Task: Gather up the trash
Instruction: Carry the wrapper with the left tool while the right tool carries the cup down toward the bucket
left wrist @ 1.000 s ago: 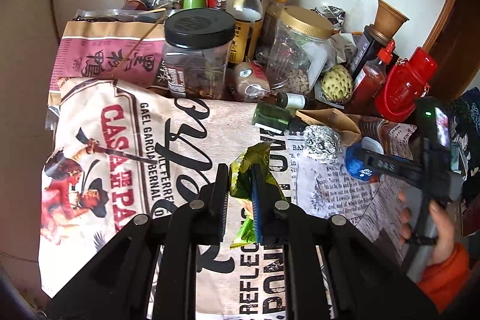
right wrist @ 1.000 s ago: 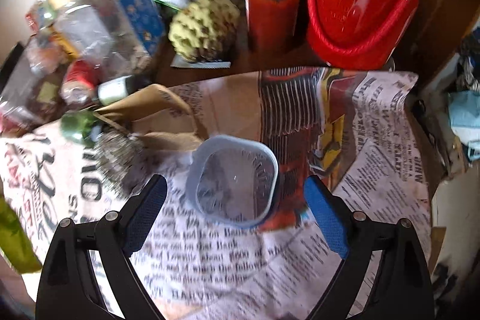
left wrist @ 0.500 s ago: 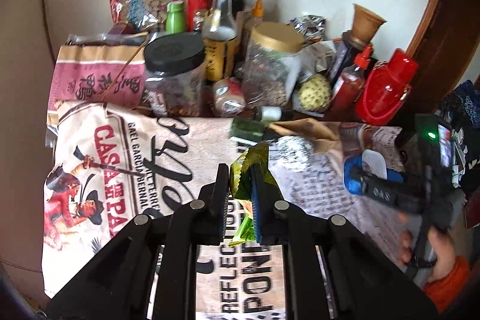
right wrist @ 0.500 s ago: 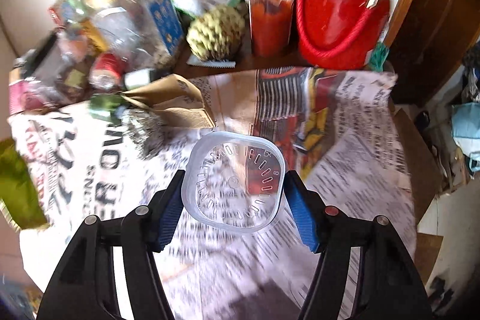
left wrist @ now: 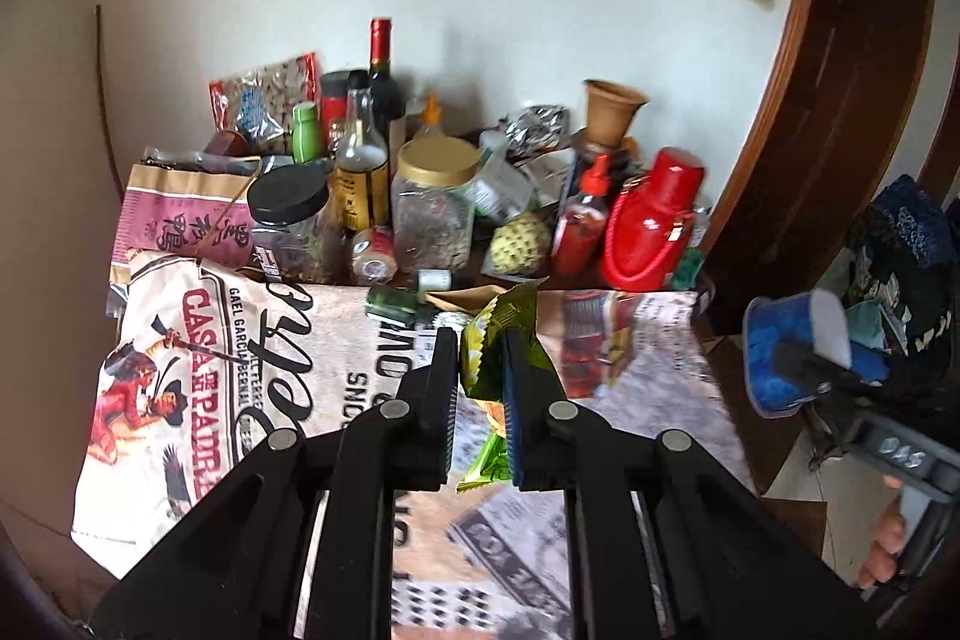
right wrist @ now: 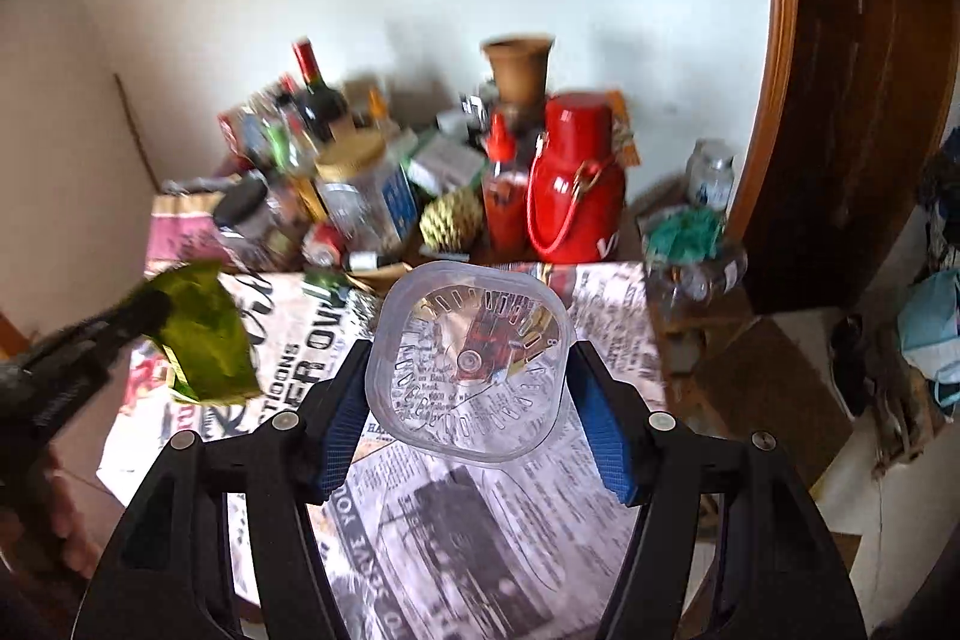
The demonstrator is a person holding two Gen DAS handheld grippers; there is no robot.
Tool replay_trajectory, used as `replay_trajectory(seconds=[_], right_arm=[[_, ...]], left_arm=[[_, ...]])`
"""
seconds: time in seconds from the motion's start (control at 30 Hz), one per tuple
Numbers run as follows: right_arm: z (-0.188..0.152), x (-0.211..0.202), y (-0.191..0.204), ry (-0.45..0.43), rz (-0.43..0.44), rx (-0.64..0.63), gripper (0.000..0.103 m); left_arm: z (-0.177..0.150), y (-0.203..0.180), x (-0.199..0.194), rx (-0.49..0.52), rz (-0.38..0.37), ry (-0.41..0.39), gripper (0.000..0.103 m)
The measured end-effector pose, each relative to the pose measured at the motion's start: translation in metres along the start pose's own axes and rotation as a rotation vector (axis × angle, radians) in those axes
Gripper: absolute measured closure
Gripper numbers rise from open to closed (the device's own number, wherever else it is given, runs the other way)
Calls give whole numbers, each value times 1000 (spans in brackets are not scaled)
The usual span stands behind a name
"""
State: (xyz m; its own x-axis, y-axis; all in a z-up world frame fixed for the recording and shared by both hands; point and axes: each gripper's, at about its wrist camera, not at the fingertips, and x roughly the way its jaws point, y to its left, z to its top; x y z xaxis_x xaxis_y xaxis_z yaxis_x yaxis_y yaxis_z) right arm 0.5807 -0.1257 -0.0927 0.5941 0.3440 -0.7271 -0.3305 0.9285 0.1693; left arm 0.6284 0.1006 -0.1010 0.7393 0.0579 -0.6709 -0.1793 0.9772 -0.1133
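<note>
Left claw (left wrist: 480, 376) is clamped on a green wrapper (left wrist: 501, 340), right claw (right wrist: 474, 400) on a clear plastic cup (right wrist: 468, 364); both are held above the table's (right wrist: 510, 550) front edge. Both look light; the wrapper crinkly, the cup thin-walled, best squeezed gently across its sides.

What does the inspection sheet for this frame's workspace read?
Surface: table covered with printed newspaper sheets.
Job's things: green snack wrapper and clear plastic cup, both held off the table.
Clutter: jars, bottles, red jug, custard apple, crowded at the wall.
Grippers: left gripper shut on the wrapper; right gripper shut on the cup.
Cables: nothing seen.
Surroundings: white wall, dark wooden door frame.
</note>
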Motion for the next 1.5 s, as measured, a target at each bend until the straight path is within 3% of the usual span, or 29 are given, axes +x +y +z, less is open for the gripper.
replay_trajectory(seconds=[0.23, 0.47, 0.77, 1.0, 1.3, 1.5], right_arm=[[-17, -58, -11, -61, 85, -19, 42], [-45, -94, -5, -77, 121, -35, 42], [-85, -132, 31, -94, 123, -38, 42], [-128, -166, 73, -110, 96, 0, 42], [-200, -210, 120, -101, 75, 7, 42], [-238, -221, 135, -60, 61, 18, 42]], left_arm=[[-37, -37, -49, -21, 9, -4, 90], [-62, -45, -97, -7, 26, -22, 90], [-89, -17, -163, -18, 9, -86, 90], [-131, 17, -224, -7, -44, -122, 90], [-194, 56, -292, -4, -81, -122, 90], [-231, 69, -308, 2, -94, -73, 90]])
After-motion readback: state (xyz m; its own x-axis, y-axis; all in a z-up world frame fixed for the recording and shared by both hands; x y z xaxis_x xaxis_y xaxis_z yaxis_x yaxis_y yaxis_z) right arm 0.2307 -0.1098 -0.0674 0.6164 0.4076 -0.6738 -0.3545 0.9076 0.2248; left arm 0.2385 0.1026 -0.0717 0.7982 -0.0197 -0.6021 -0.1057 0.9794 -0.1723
